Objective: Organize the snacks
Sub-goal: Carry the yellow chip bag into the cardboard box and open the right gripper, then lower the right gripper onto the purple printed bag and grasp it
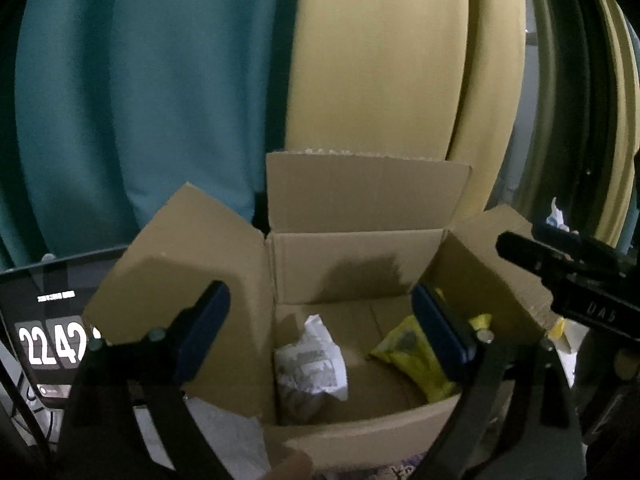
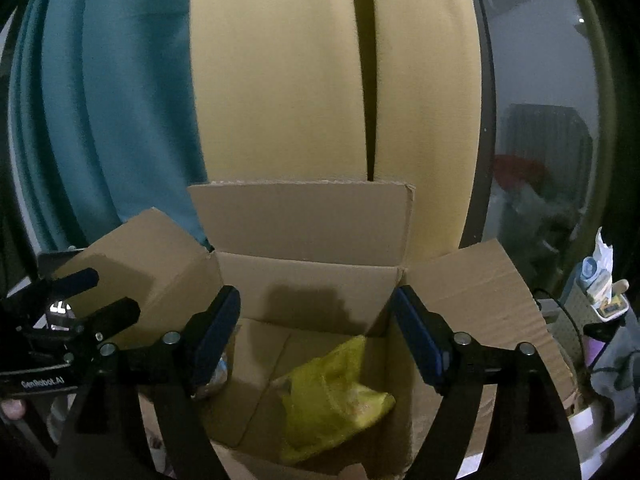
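Observation:
An open cardboard box (image 1: 356, 264) stands with its flaps up; it also shows in the right wrist view (image 2: 312, 280). Inside lie a white and grey snack packet (image 1: 310, 364) at the left and a yellow snack packet (image 1: 412, 354) at the right, the yellow one also in the right wrist view (image 2: 332, 392). My left gripper (image 1: 320, 332) is open and empty above the box opening. My right gripper (image 2: 316, 340) is open and empty above the box too. The right gripper's body shows at the left wrist view's right edge (image 1: 568, 276).
A teal curtain (image 1: 132, 100) and beige cushions (image 1: 372, 60) stand behind the box. A dark screen showing digits (image 1: 48, 344) is at the left. Small items (image 2: 600, 284) sit at the right. A window (image 2: 540, 140) is at the right.

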